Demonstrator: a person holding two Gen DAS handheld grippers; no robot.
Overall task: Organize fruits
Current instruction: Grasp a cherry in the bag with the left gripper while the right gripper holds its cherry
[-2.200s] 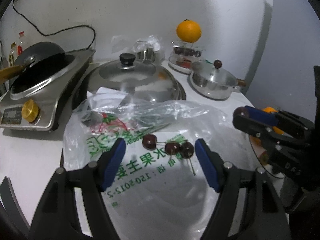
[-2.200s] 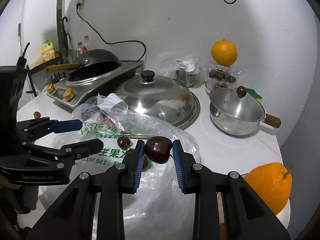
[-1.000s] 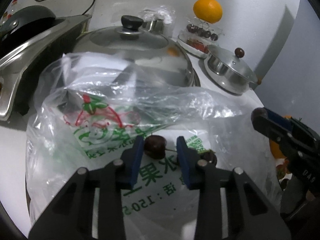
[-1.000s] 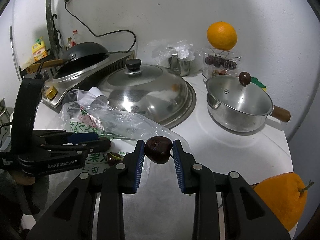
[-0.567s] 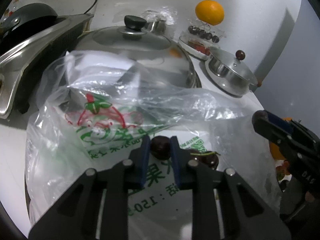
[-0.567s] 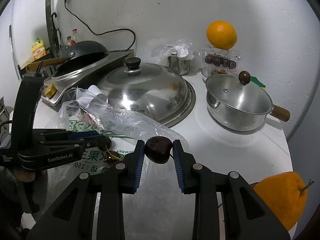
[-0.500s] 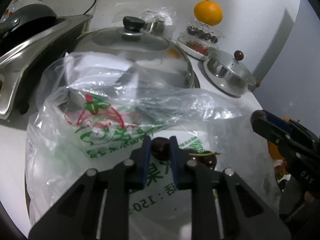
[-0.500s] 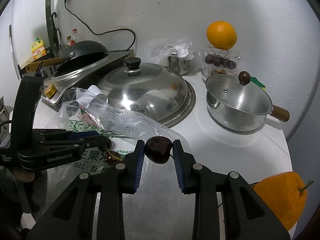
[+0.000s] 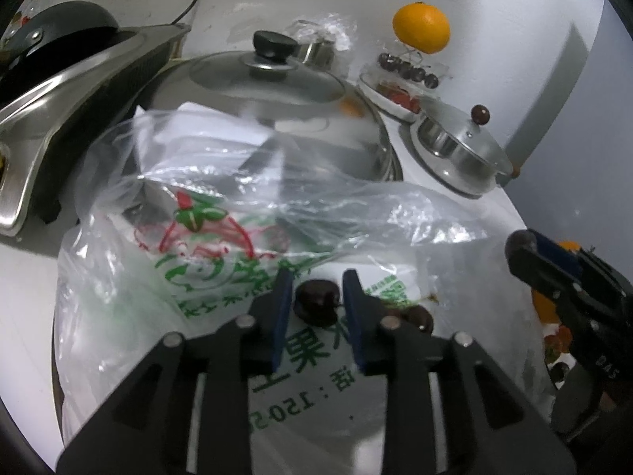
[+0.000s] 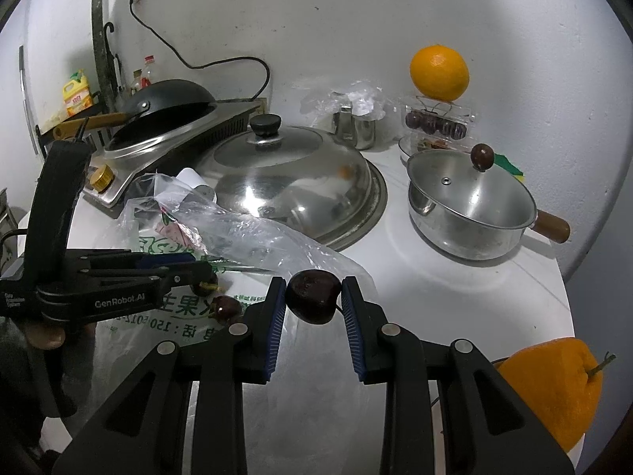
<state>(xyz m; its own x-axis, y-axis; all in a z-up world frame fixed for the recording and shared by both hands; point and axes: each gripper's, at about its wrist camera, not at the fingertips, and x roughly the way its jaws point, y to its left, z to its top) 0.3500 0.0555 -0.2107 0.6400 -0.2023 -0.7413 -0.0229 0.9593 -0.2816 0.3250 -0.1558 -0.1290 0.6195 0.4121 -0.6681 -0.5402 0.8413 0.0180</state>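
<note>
Two grippers, each clamped on one dark cherry. Left gripper point(image 9: 317, 295) pinches its cherry point(image 9: 316, 305) low over the printed plastic bag point(image 9: 221, 237); right gripper point(image 10: 313, 297) grips a second cherry point(image 10: 313, 296) clear of the bag, over the white counter point(image 10: 455, 285). Loose cherries on the bag: the left wrist view shows one point(image 9: 420, 318) just right of the left fingers, with another partly hidden behind the fingertip; the right wrist view shows one clearly point(image 10: 227, 308) beside the left gripper's tip. Oranges, two: one perched on a clear punnet of cherries point(image 10: 435, 122) at the wall point(image 10: 439, 72), one at the near right edge point(image 10: 554, 388), whole only in the right view; the left view catches slivers of it behind the right gripper. Cookware: one large domed lid point(image 10: 292, 182), one small lidded saucepan point(image 10: 470, 206), one black wok on a cooker point(image 10: 166, 107). Only the right view shows the bottles on the far left shelf and a fingertip of the person under the left gripper. Both grippers tilt downward toward the counter, left gripper entering the right view from the left edge.
</note>
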